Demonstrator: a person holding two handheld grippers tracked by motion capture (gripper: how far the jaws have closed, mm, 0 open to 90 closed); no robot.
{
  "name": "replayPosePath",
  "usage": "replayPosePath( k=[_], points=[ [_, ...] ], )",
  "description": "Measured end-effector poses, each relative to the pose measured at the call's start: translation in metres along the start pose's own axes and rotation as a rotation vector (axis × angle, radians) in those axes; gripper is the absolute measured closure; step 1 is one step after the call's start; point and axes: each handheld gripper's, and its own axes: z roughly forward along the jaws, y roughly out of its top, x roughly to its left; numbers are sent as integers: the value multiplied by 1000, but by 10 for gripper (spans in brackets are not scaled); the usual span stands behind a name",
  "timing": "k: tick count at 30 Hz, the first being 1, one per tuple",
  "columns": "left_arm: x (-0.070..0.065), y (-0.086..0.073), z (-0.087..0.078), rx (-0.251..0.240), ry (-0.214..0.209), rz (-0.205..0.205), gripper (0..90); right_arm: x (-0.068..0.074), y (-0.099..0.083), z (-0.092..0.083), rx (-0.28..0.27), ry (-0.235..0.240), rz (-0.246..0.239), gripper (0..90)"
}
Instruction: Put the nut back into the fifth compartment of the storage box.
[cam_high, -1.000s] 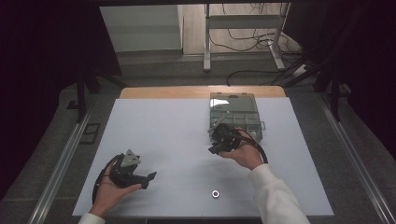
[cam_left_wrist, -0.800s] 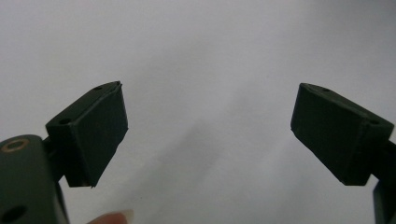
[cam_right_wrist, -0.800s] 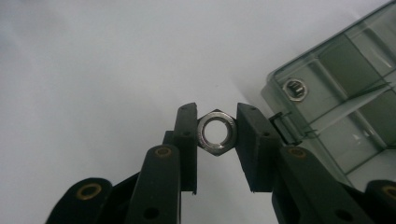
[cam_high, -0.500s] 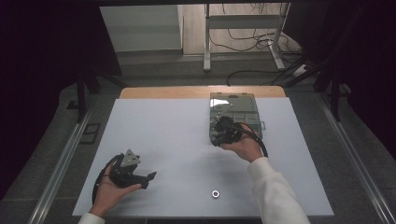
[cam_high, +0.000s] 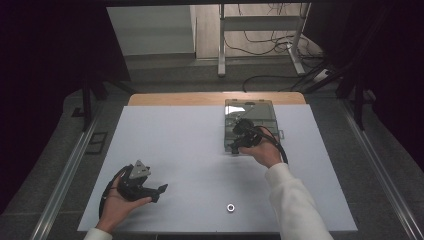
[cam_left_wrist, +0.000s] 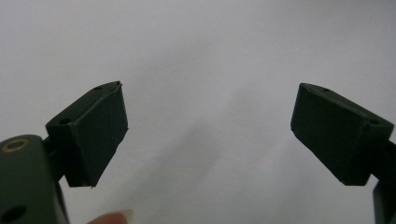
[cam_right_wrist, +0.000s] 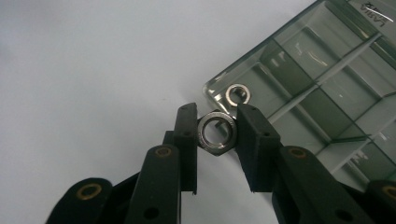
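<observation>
A shiny silver hexagonal metal nut (cam_right_wrist: 217, 130) is pinched between the two black jaws of the right gripper (cam_right_wrist: 217, 133), which press on two opposite flat sides of it. The nut's round hole faces the camera of the right gripper view, so its flat face is turned up along the jaws and its axis runs toward that camera. The nut hangs just outside the near corner of the clear plastic compartment box (cam_right_wrist: 327, 79), over the white table surface (cam_right_wrist: 93, 70). Inside the corner compartment of this box lies a second small silver nut (cam_right_wrist: 237, 94), flat on the bottom, close to the corner wall.

In the high view the right gripper (cam_high: 239, 131) is over the left part of the box (cam_high: 248, 107), which stands at the far side of the white table (cam_high: 175, 140), near the wooden strip at the far edge. To the left of the box the table is wide and bare.

One more small silver nut (cam_high: 230, 207) lies alone near the front edge of the table, well apart from both hands.

The left gripper (cam_high: 159, 191) rests low at the front left corner. In the left gripper view its jaws are spread wide, with only white surface (cam_left_wrist: 210, 70) between them.
</observation>
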Motion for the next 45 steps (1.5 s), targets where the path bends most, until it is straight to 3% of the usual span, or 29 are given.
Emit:
replayPosePath(
  k=[14, 26, 43, 45],
  points=[
    [0, 0, 0, 0, -1, -1, 108, -15, 13, 12, -1, -44, 48, 708],
    [0, -1, -1, -1, -2, -2, 108, -21, 18, 29, -5, -109, 91, 708],
    [0, -1, -1, 0, -1, 1, 108, -21, 20, 38, -1, -125, 96, 703],
    [0, -1, -1, 1, -2, 1, 108, -22, 19, 39, -6, -122, 106, 656]
  ],
)
